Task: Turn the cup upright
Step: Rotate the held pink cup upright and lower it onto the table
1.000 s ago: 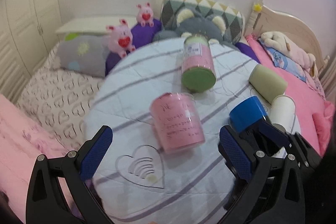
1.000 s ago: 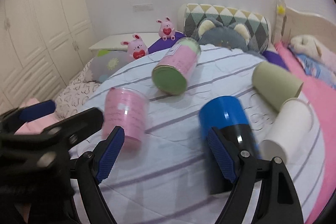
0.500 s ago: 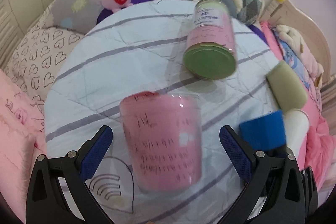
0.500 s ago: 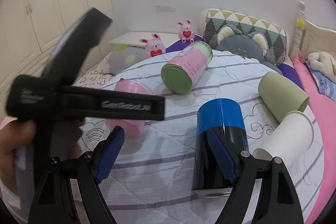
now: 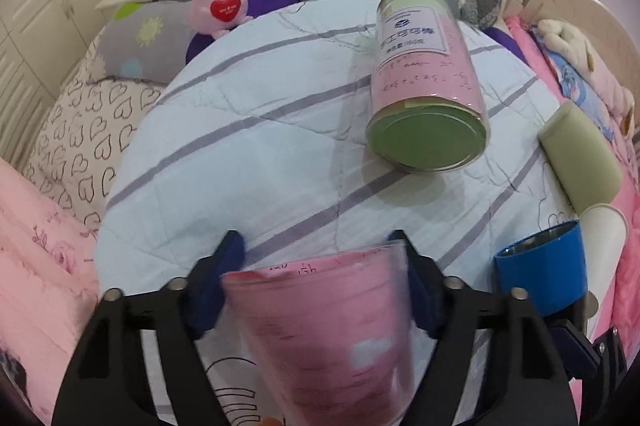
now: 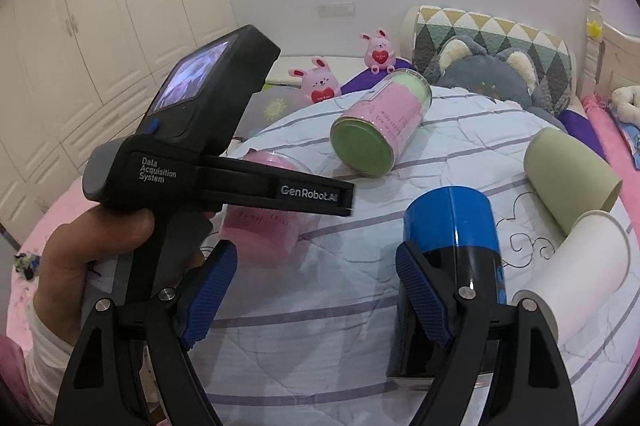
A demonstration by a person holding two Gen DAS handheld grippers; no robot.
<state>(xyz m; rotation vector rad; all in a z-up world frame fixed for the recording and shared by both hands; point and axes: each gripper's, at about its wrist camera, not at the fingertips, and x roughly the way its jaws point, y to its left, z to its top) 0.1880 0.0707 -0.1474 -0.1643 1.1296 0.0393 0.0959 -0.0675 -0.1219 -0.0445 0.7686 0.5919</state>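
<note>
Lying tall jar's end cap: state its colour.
Green; the jar shows its end cap best in the left wrist view.

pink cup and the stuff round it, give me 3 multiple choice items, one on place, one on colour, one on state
1. Where is the pink cup?
A. between the left gripper's fingers
B. on the pillow
C. inside the white cup

2. What colour is the end of the big lying can that faces the camera?
A. red
B. green
C. black

3. How is the right gripper?
A. shut on the blue cup
B. shut on the white cup
C. open, holding nothing

Answers:
1 A: the left gripper has a blue pad on each side of the cup.
2 B: the round end shows green in both views.
3 C: its fingers stand wide apart, with the blue cup only beside one.
</note>
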